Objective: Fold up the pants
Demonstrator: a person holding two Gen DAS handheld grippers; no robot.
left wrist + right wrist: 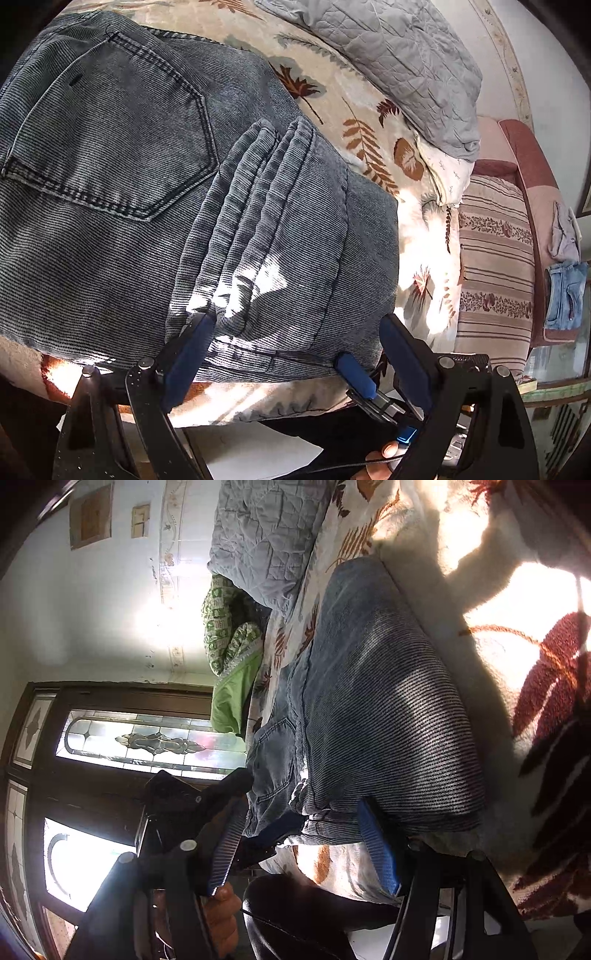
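Folded blue-grey corduroy pants (pixel 147 184) lie on a leaf-patterned blanket (pixel 369 140), back pocket up and a leg folded over the top. My left gripper (pixel 295 325) stands wide open over their near edge, the blue pads on either side of the folded leg without pressing it. In the right wrist view, which is rolled sideways, the pants (pixel 388 720) stretch away from my right gripper (pixel 301 812). Its jaws are apart at the bunched near edge, and its blue pads do not clamp the cloth. One of the right gripper's fingers (pixel 354 376) shows by the bed's edge in the left wrist view.
A grey quilt (pixel 388 62) is heaped at the far side of the bed, with green patterned bedding (pixel 232 686) beside it. A striped cushion (pixel 495 266) and folded light jeans (pixel 565 295) lie to the right. A person's dark-clad leg (pixel 314 923) is at the bed's edge; a glass-panelled door (pixel 129 746) stands behind.
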